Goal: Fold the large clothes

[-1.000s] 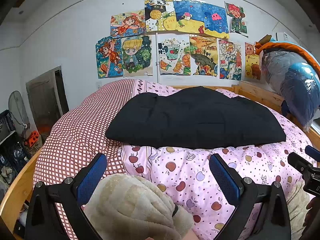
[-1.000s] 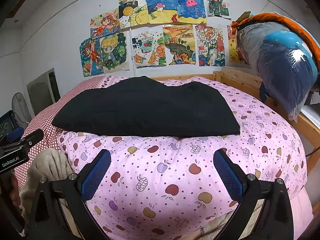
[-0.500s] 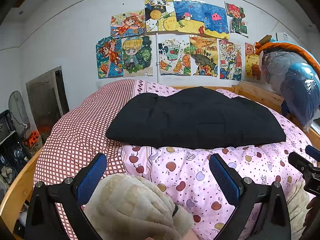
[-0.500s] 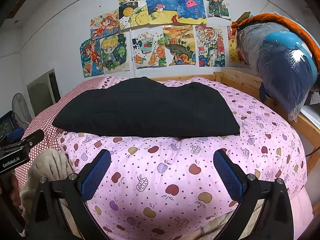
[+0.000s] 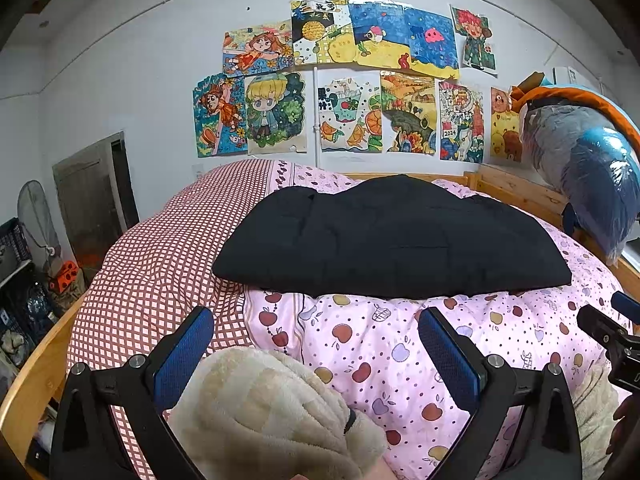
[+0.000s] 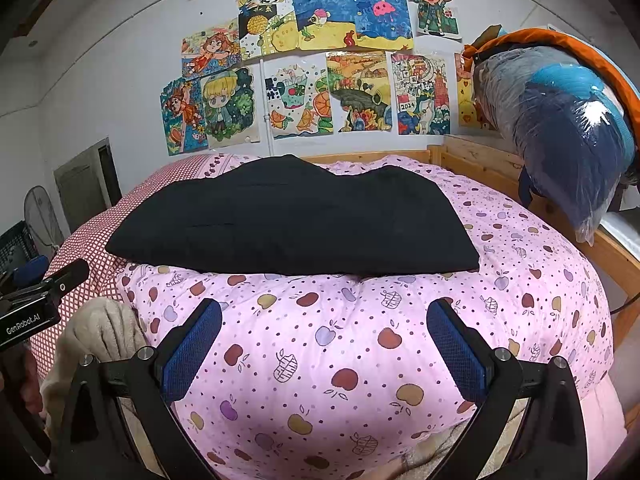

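1. Your left gripper (image 5: 316, 354) hung low at the near edge of the bed, fingers spread wide and holding nothing. A cream fleece sleeve (image 5: 264, 408) bulged up between them.
2. Your right gripper (image 6: 324, 348) sat level with it, fingers likewise spread and empty, over the pink apple-print quilt (image 6: 360, 344).
3. The black garment (image 5: 392, 240) lay on top of that quilt, well apart from both grippers, towards the headboard side. It looked already laid into a flat, wide slab with a straight near edge (image 6: 304, 270).
4. Judgement: you were between folds, or close to the end. At least one fold seemed done; whether another was wanted could not be told from the shape alone.
5. If a further fold was due, the next move called for reaching forward over the quilt, pinching the two near corners, one per gripper, and carrying them across evenly.
6. Containers: a clear plastic bag (image 6: 568, 136) rested on the wooden bed rail (image 6: 480, 160) at the right, stuffed with blue and grey bedding or clothing; an orange item sat over its top. A dark crate (image 5: 14, 236) stood at far left, contents too small to tell.
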Tool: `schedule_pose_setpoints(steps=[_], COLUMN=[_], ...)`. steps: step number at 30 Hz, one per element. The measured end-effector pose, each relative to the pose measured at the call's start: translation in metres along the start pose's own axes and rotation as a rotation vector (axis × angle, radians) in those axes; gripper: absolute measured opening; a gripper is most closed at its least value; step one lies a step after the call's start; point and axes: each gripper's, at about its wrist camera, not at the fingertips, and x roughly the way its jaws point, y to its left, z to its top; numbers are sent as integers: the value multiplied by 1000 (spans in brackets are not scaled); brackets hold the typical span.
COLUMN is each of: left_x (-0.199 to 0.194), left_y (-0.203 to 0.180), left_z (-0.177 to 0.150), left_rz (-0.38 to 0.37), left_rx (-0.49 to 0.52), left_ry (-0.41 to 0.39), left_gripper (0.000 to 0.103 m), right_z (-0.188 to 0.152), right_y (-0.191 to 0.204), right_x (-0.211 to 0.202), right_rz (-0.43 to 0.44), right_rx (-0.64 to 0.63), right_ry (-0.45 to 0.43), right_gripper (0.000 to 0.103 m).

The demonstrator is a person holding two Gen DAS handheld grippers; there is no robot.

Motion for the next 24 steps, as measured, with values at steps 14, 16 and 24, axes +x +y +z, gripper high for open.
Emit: schedule_pose_setpoints(steps=[14,16,24], left_x=[2,2,4], left_y=[-5,-4,-7], left_z=[0,-1,-3], left_rz=[5,8,7], left_rx=[10,10,17], left_ry=[14,13,16], left_gripper=[103,103,103], right_z=[-1,-1,-3], right_y=[-3,-3,0], right_x=[-1,-1,1], right_rz=[4,7,12], right_rx=[16,18,14], right_ry=[-1,0,5], right_gripper=[101,101,101])
